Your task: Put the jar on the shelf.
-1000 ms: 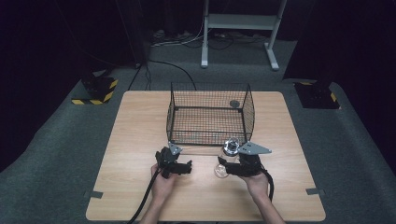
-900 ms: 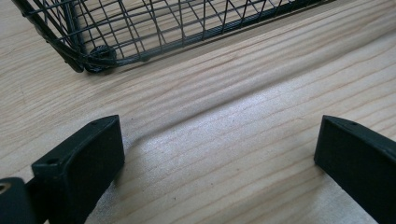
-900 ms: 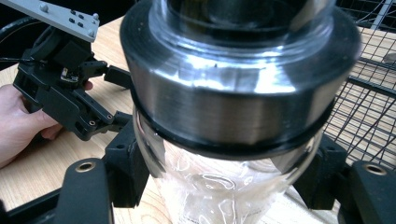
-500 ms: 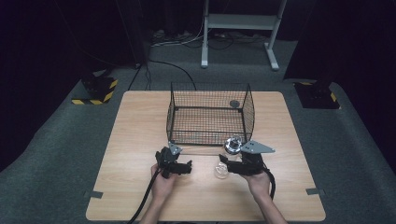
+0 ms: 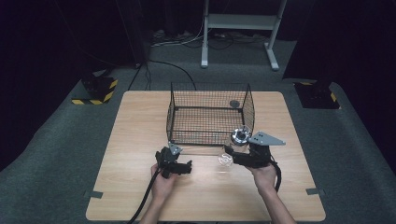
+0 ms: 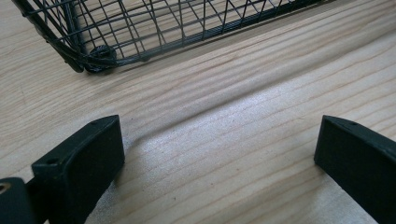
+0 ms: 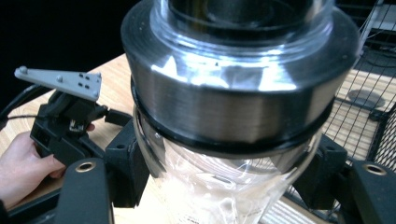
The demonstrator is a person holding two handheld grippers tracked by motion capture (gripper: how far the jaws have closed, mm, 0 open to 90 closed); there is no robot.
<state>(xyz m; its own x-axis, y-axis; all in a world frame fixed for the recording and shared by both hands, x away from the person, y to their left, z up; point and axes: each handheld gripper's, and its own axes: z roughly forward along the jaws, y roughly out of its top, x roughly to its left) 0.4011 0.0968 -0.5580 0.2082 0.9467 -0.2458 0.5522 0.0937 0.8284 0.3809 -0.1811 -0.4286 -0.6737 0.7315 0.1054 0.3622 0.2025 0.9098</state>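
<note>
A clear glass jar (image 5: 232,148) with a wide metal lid (image 5: 241,135) is tilted above the table, just in front of the wire basket's (image 5: 210,112) near right corner. My right gripper (image 5: 232,156) is shut on the jar's glass body below the lid (image 7: 233,93), with a black pad on each side. My left gripper (image 5: 187,169) rests low over the table in front of the basket's near left corner (image 6: 93,51). It is open, with bare wood between its jaws (image 6: 219,154).
A small grey disc (image 5: 234,103) lies inside the black wire basket near its far right corner. The wooden table (image 5: 140,130) stands on grey carpet. A hand (image 7: 23,158) holding the left gripper (image 7: 70,121) shows in the right gripper view.
My right gripper has carried the jar a little up and away, closer to the basket's front right corner. The left gripper has stayed where it was.
</note>
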